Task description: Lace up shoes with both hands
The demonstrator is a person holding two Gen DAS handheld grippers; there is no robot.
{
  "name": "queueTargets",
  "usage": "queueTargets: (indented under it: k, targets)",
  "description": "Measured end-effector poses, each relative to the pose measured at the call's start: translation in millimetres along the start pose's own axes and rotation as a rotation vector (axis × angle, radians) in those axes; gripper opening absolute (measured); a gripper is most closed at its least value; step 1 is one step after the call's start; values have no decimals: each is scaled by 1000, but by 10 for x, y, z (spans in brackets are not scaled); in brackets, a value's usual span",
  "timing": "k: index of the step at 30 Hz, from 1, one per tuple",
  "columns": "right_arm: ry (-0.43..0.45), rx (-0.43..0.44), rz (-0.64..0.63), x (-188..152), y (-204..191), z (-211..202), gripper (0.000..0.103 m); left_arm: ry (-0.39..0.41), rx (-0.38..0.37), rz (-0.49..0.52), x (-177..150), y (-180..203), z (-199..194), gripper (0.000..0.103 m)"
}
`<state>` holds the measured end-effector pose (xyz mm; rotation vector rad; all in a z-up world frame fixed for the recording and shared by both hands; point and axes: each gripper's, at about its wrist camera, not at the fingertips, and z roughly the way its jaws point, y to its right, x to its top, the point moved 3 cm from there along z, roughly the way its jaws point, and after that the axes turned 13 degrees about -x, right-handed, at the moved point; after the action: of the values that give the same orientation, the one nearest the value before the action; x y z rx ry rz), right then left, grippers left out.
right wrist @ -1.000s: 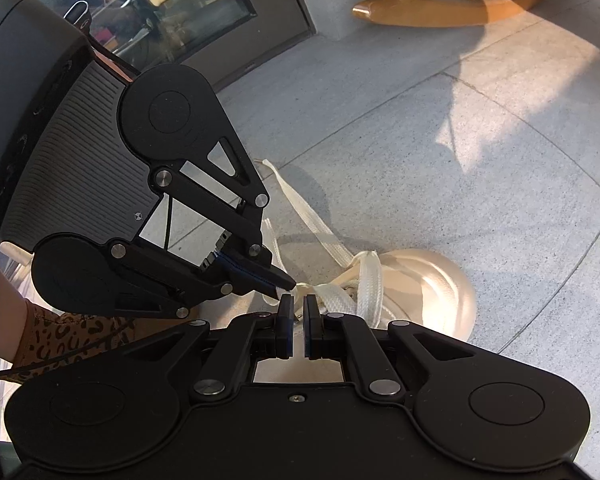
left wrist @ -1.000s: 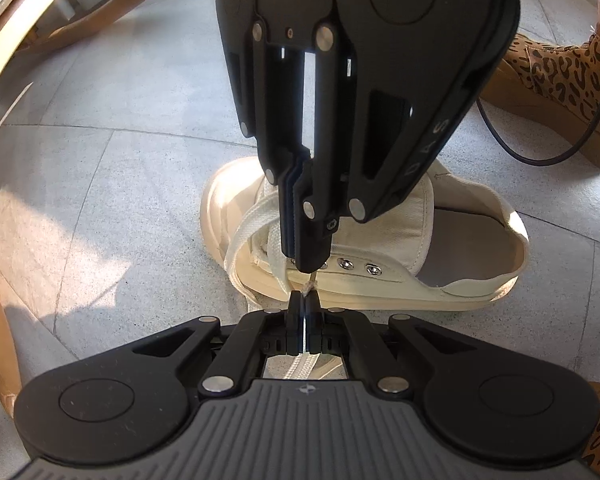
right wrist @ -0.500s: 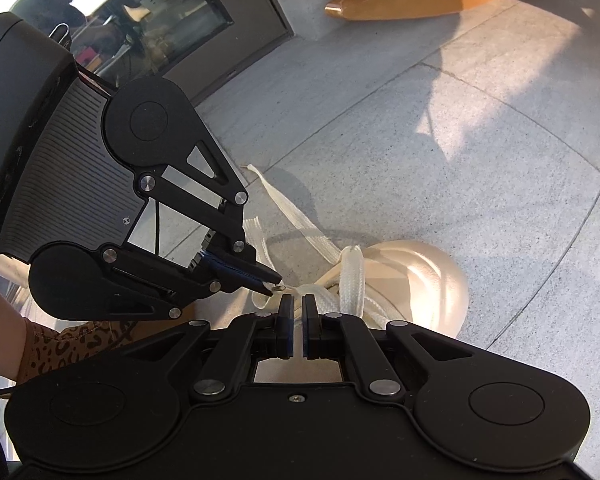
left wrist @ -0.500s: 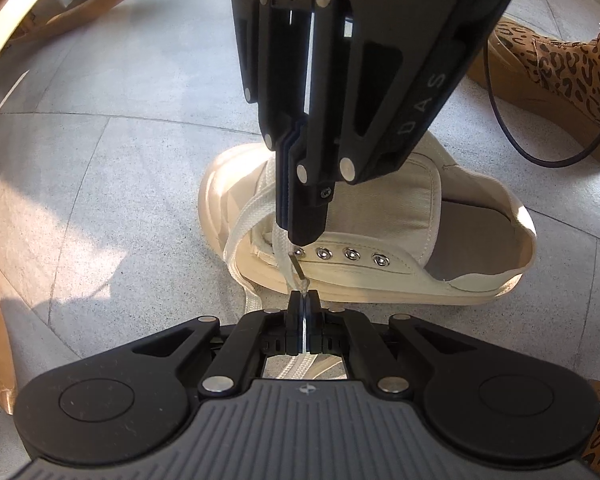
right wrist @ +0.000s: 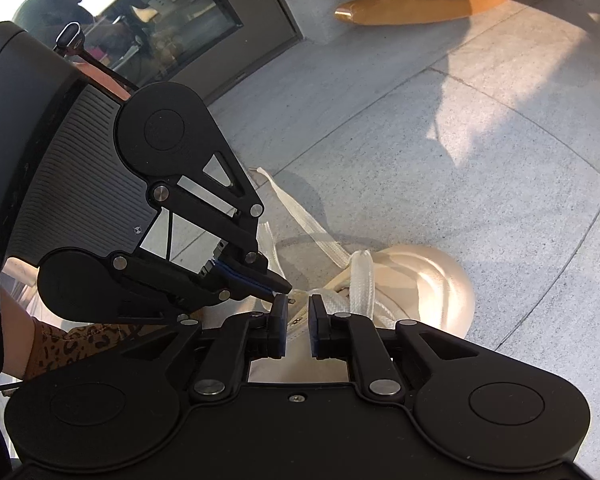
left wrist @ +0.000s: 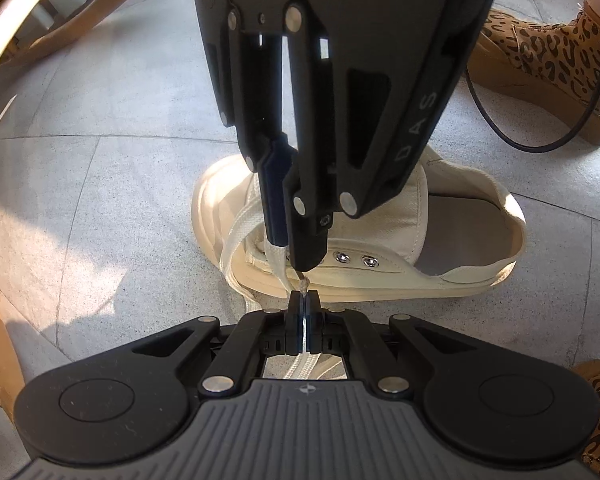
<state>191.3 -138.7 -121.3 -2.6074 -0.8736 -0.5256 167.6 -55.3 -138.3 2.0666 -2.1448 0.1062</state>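
A cream canvas high-top sneaker (left wrist: 384, 240) lies on its side on the grey stone-tile floor (left wrist: 100, 184), metal eyelets (left wrist: 356, 259) facing up. Its flat cream lace (left wrist: 236, 240) loops over the toe. The left tongs (left wrist: 304, 300) are pressed together, pinching the lace's tip. The right tongs (right wrist: 298, 308) hover just beside them with jaws opening, nothing gripped between. A leopard-print boot (left wrist: 548, 68) stands nearby.

Grey stone floor tiles (left wrist: 100, 184) are being lit by sunlight. Leopard-print tan boots (left wrist: 548, 64) are being crossed by a thin black cable (left wrist: 496, 128). A curved wooden furniture base (right wrist: 432, 4) is being seen near a dark-framed glass door (right wrist: 172, 20).
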Motion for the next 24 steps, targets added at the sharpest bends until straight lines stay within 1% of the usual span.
queueTargets:
  k: [4, 6, 7, 10, 12, 13, 14, 15, 17, 19, 21, 24]
  targets:
    - [14, 17, -7, 2, -30, 9, 12, 11, 1, 7, 3, 3, 1, 0]
    - [13, 29, 0, 1, -29, 13, 8, 20, -1, 0, 4, 5, -7, 0]
    - [12, 39, 6, 1, -27, 15, 4, 26, 1, -5, -2, 2, -13, 0]
    - [15, 56, 20, 17, -20, 32, 2, 47, -2, -17, -20, -6, -35, 1]
    - [20, 70, 39, 11, -2, 22, 2, 80, -11, -38, -44, -19, -60, 4]
    - [22, 78, 54, 8, 12, 21, 2, 106, -15, -54, -69, -27, -79, 8]
    - [23, 89, 74, 5, 33, 19, 2, 133, -19, -70, -96, -36, -100, 10]
    - [21, 106, 99, 5, 61, 30, 2, 153, -17, -87, -111, -52, -118, 11]
    - [18, 141, 153, -8, 125, 38, 2, 227, -26, -147, -177, -108, -183, 11]
    - [18, 176, 209, -43, 186, 16, 2, 277, -50, -186, -211, -141, -239, 11]
    - [19, 202, 260, -53, 238, 31, 2, 307, -63, -209, -229, -148, -280, 11]
    - [21, 248, 325, -56, 295, 54, 2, 325, -49, -221, -238, -147, -301, 11]
